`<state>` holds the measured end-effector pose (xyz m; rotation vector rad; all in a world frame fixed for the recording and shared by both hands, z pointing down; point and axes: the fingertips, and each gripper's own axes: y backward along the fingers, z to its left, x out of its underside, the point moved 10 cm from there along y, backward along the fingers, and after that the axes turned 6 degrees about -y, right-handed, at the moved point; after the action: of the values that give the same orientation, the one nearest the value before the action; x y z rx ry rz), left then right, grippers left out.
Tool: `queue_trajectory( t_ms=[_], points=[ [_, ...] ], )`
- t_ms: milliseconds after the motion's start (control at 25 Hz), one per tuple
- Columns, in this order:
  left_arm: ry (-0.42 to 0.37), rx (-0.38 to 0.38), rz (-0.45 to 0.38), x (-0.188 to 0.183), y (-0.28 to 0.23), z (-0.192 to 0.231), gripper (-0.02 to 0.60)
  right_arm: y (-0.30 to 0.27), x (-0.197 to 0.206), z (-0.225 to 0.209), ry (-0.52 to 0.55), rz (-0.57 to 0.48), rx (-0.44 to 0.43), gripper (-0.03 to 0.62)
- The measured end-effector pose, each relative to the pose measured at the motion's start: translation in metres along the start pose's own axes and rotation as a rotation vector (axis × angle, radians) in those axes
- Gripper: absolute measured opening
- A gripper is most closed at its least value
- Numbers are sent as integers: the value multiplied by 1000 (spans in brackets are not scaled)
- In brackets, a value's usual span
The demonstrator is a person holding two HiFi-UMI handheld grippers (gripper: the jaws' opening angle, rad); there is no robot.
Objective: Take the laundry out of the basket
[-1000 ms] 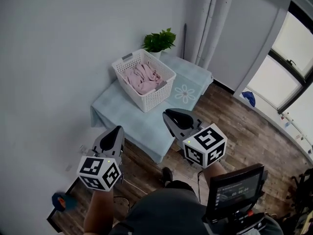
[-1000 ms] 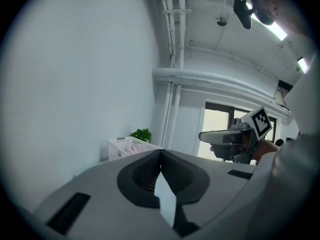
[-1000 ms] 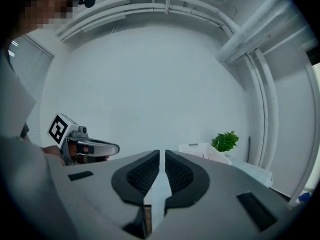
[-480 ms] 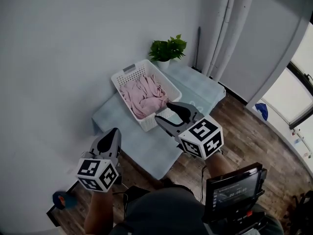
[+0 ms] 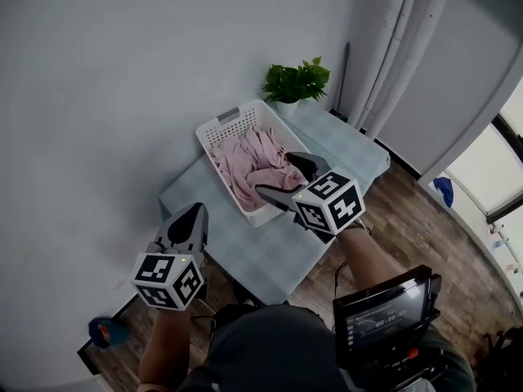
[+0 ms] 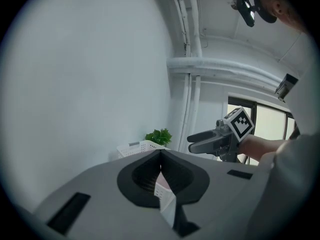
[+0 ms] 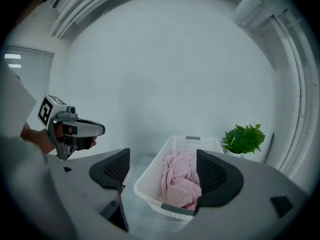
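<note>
Screen (image 5: 382,317) in a dark frame sits closest to the person, well short of the basket (image 5: 214,131) and off to its right. The left gripper (image 5: 197,211) comes next, on the near-left side of the basket and well apart from it. Its jaws are clenched tip to tip with nothing caught between them.

The right gripper (image 5: 274,174) is farther out, hanging at the basket's near end. Its jaws are opening and the pads press on nothing. In the right gripper view the basket and its contents show through the gap, a little beyond the jaws.

A table (image 5: 253,247) draped in a pale blue cloth lies under the basket, and wooden floor (image 5: 417,235) shows to the right of it. The basket is white, with lattice walls and a grey grip on its far rim.

The laundry (image 5: 253,158), a crumpled pink heap, lies inside the basket, piled toward its near end, with bare lattice showing at the far end.

A green potted plant (image 5: 296,82) stands just beyond the basket's far end. White pipes (image 5: 400,47) rise farther back, to the right of the basket.
</note>
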<state>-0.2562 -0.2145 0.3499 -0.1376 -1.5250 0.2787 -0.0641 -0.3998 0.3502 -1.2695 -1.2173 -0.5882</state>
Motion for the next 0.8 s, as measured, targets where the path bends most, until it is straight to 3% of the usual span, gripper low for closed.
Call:
queue_trajectory(
  t_ms=[120, 280, 560, 800],
  points=[
    [4, 12, 1, -1, -5, 17, 9, -30, -2, -10, -20, 57, 6, 456],
    [16, 15, 2, 1, -14, 42, 9, -75, -2, -30, -6, 142, 34, 486],
    [61, 0, 41, 19, -25, 83, 9, -150, 14, -66, -15, 318, 85, 497],
    [76, -5, 69, 30, -37, 107, 9, -205, 34, -99, -69, 410, 142, 497]
  ],
)
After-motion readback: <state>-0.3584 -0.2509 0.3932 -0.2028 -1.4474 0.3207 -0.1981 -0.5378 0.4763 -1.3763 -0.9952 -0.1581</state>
